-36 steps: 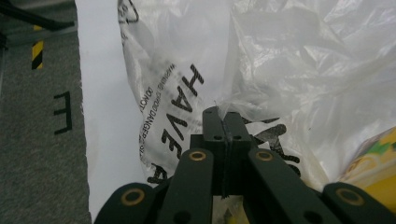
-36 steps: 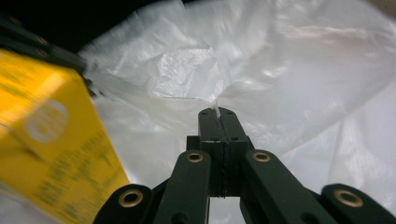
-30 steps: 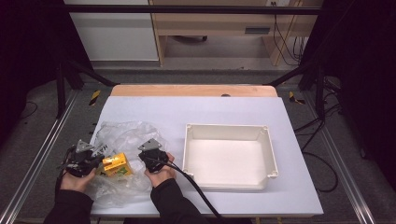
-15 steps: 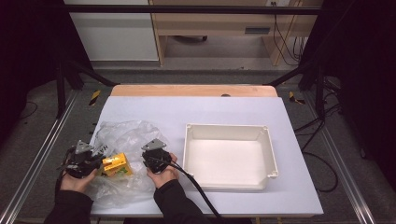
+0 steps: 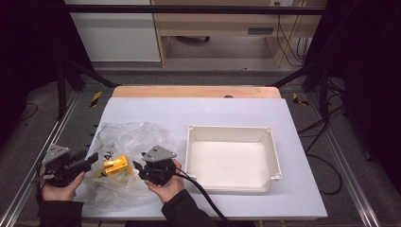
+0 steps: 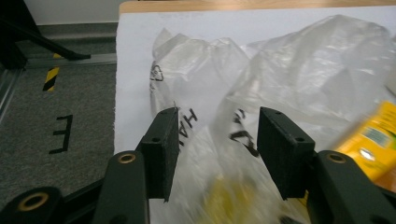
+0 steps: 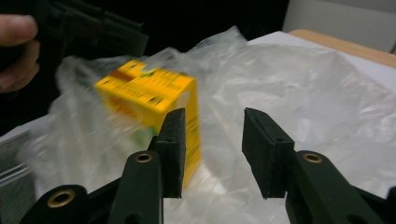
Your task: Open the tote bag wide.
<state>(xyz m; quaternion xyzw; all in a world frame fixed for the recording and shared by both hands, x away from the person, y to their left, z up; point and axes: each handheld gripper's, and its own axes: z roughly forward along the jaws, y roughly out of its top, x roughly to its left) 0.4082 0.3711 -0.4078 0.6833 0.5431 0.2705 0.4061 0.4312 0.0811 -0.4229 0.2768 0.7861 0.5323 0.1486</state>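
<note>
A clear plastic bag [image 5: 124,156] was seen lying crumpled on the white sheet [image 5: 227,111] at the near left of the table, with a yellow box [image 5: 116,165] inside it. In the high view the box lay between the two grippers, well left of the empty white tray [image 5: 233,158].

The left gripper [image 5: 91,160] was held at the bag's left edge, close beside the box. In the left gripper view its jaws stood moderately apart, having just been opening; loose film of the bag [image 6: 280,84] lay between and beyond them, but the pads were not seen to press on it. Black printed letters on the film were partly hidden by the jaws and could not be read. The yellow box [image 6: 373,140] was cut off at the right edge of that view and blurred, as was a yellowish patch low between the jaws.

The right gripper [image 5: 140,166] was held at the bag's right side, its cable trailing toward the near edge. In the right gripper view its jaws were likewise parted, having just been opening, and nothing was gripped. The box [image 7: 149,98] stood just beyond the left-hand pad, partly hidden by it and veiled by film; its print was too smeared to be read. The left gripper [image 7: 93,28] showed darkly at the upper left, with fingers [image 7: 16,32] cut off by the frame.
</note>
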